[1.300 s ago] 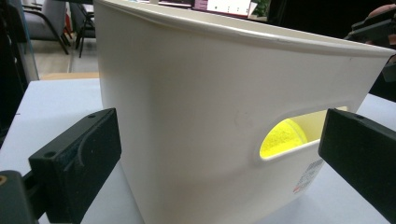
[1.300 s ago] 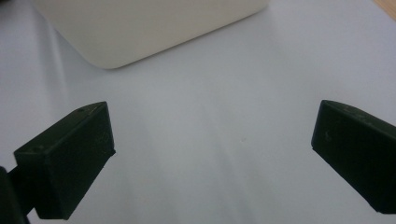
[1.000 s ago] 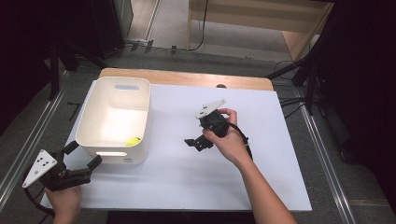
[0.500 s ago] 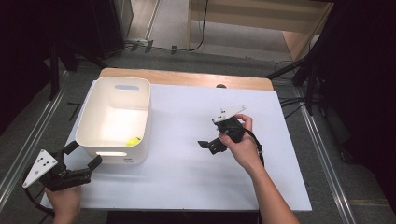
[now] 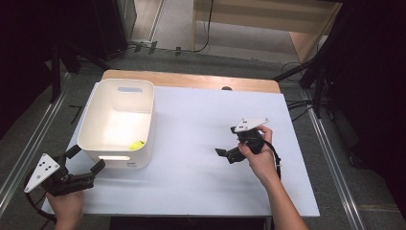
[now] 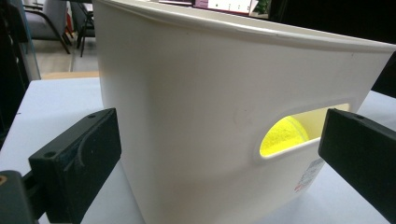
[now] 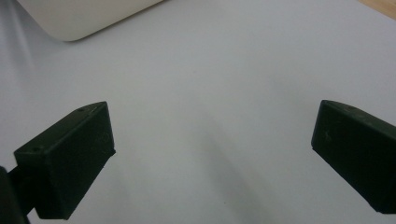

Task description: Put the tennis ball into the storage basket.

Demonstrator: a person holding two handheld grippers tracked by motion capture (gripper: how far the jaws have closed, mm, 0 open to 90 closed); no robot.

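1. Shifted since a second ago: right gripper point(image 5: 224, 153), carried from the table's middle toward its right half and slightly nearer the person; left gripper point(image 5: 86, 160) unchanged in place at the near left corner.
2. Right hand point(image 5: 257, 152): wrapped around the gripper body from behind, forearm entering from the bottom edge and angled up-left; grey three-cornered plate point(image 5: 250, 124) on top, tilted up toward the far side; black jaws aimed left.
3. Right gripper, own view point(image 7: 212, 140): jaws spread wide, nothing between them, bare white surface beneath.
4. Left hand point(image 5: 67, 207): low at the bottom-left corner, gripping from below; jaws pointed up-right toward the bin's near end; second grey plate point(image 5: 42, 170) out to the left.
5. Left gripper, own view point(image 6: 219, 149): jaws wide apart, straddling the bin's near wall without visible contact, holding nothing.
6. White rectangular plastic bin point(image 5: 91, 129) with cut-out handle slots: upright on the table's left half.
7. Small yellow-green ball point(image 5: 138, 143): inside the bin, at its near right corner; seen through the handle slot from the left gripper view point(image 6: 282, 135).
8. White-topped table point(image 5: 191, 191): pale wooden strip along the far edge.
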